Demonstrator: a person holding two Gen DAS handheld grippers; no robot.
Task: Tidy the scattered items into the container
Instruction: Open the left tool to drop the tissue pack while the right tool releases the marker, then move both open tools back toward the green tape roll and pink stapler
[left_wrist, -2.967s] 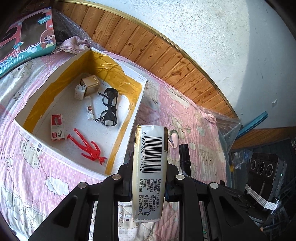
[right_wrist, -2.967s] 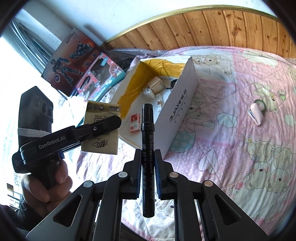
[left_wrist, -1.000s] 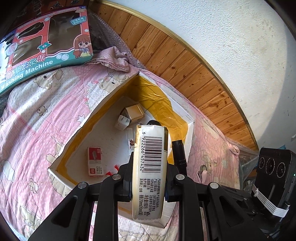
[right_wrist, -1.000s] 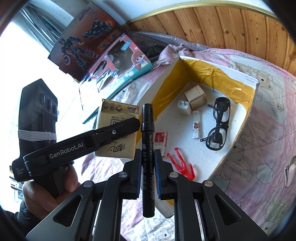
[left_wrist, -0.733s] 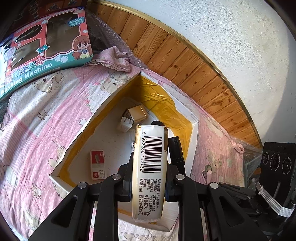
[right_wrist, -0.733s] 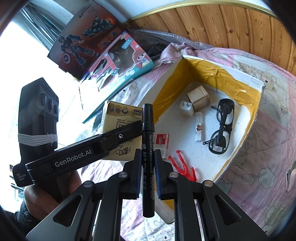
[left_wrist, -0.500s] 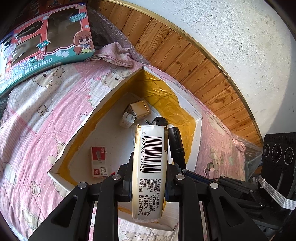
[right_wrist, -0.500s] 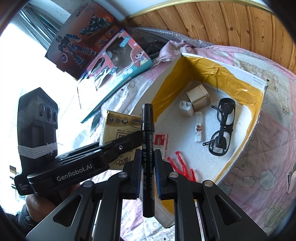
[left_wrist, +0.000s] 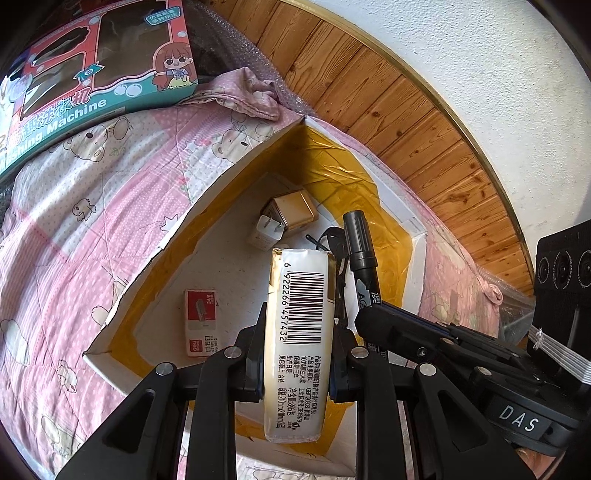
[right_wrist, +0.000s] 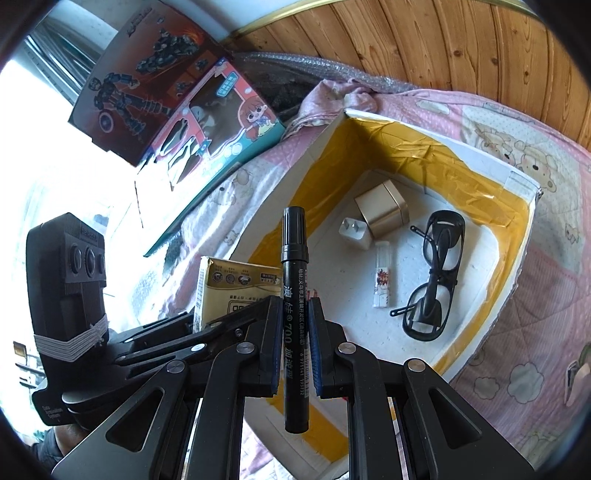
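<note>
My left gripper (left_wrist: 297, 354) is shut on a cream tissue pack (left_wrist: 299, 332) with a barcode, held over the open white box (left_wrist: 229, 177) lined with yellow tape. My right gripper (right_wrist: 293, 332) is shut on a black marker (right_wrist: 294, 295), also above the box (right_wrist: 436, 147). The two grippers hang side by side; the marker (left_wrist: 360, 247) shows just right of the tissue pack, and the pack (right_wrist: 236, 291) shows left of the marker. Inside the box lie black glasses (right_wrist: 430, 280), a gold cube (right_wrist: 382, 208), a white plug (right_wrist: 354, 232), a small tube (right_wrist: 382, 280) and a red-and-white packet (left_wrist: 201, 321).
The box rests on a pink bear-print quilt (left_wrist: 74, 221). Toy boxes (left_wrist: 92, 77) lean at the far left, with a wooden wall panel (left_wrist: 388, 110) behind. A person's hand holds the left gripper handle (right_wrist: 66, 295).
Both grippers have moved in over the box and closer together, each keeping its hold. The box now fills more of both views.
</note>
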